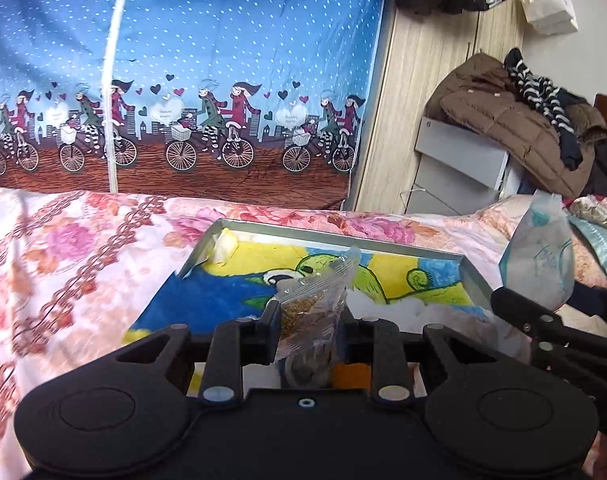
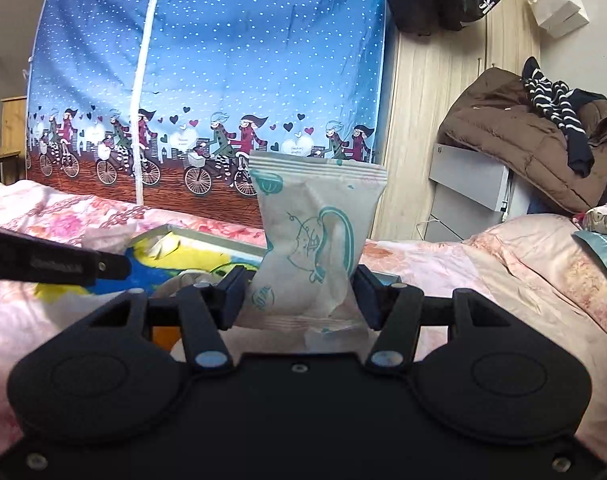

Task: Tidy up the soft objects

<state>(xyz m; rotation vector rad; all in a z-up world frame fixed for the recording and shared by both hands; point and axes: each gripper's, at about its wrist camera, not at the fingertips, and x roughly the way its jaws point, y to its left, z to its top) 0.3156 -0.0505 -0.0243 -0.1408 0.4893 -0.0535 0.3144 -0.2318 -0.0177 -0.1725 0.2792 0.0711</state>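
My left gripper [image 1: 308, 320] is shut on a small clear plastic bag of brown grains [image 1: 312, 300] and holds it over a shallow grey tray [image 1: 335, 238] with a blue, yellow and green cartoon lining. My right gripper [image 2: 303, 292] is shut on a white pillow pack with teal drawings [image 2: 317, 232], held upright above the bed. That pack also shows at the right of the left wrist view [image 1: 539, 260], with the right gripper's finger [image 1: 519, 308] beside the tray. A pale yellow soft piece [image 1: 225, 248] lies in the tray's far left corner.
The tray lies on a pink floral bedspread [image 1: 83, 248]. Behind the bed hangs a blue curtain with cyclists [image 1: 223, 80]. A brown jacket and striped clothes [image 1: 523, 120] are piled on a grey cabinet [image 1: 459, 164] at right. Pillows [image 2: 599, 232] lie far right.
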